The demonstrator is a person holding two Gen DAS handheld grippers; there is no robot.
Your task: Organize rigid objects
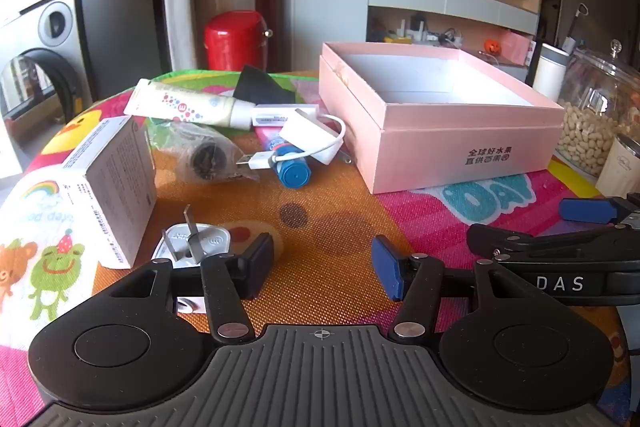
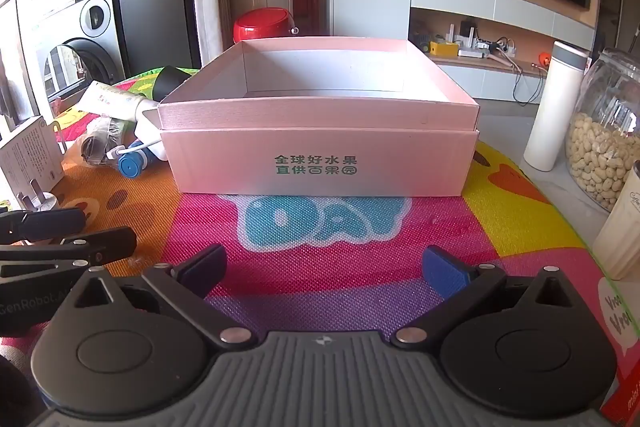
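Observation:
An open pink box (image 1: 460,143) (image 2: 324,155) stands empty on the colourful mat. Left of it lie a white tube (image 1: 188,105), a blue-capped tube (image 1: 290,163), a white adapter with cable (image 1: 310,135), a wrapped dark roll (image 1: 206,157), a white carton (image 1: 116,187) and a white plug (image 1: 194,241). My left gripper (image 1: 324,267) is open and empty, low over the mat just right of the plug. My right gripper (image 2: 324,269) is open and empty in front of the box, and its fingers show in the left wrist view (image 1: 588,211).
A glass jar of nuts (image 2: 604,143), a white bottle (image 2: 558,107) and a cream cup (image 2: 620,227) stand right of the box. A red pot (image 1: 236,39) sits behind the table. A black flat piece (image 1: 260,87) lies behind the tubes.

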